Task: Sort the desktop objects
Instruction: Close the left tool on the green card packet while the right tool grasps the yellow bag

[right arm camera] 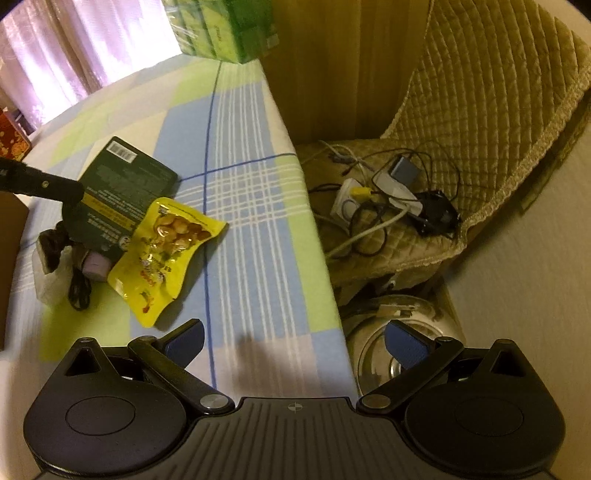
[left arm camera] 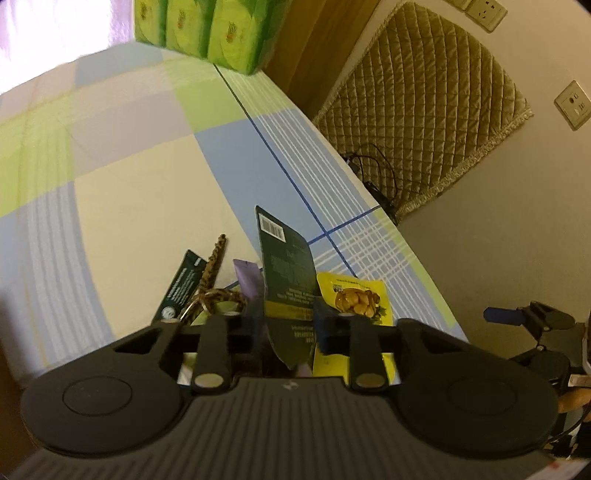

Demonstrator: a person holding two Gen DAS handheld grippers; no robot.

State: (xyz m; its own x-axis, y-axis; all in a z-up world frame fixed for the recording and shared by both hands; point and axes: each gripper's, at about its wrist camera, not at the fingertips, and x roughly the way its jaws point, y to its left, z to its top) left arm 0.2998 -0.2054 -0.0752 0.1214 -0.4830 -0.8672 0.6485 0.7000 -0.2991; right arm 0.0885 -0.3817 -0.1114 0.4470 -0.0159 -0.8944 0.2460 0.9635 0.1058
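My left gripper is shut on a dark green packet with a barcode, which stands tilted up between the fingers. The right wrist view shows that packet above a small pile, with the left gripper's finger reaching in from the left. A yellow snack bag lies beside it on the checked tablecloth. A leopard-print lanyard, a slim dark sachet, a purple item and a black cable sit in the pile. My right gripper hangs open over the table's near edge, holding nothing.
Green tissue packs stand at the table's far end. Right of the table edge are a quilted cover, tangled cables with a power strip and a metal bowl. A brown box stands at the left.
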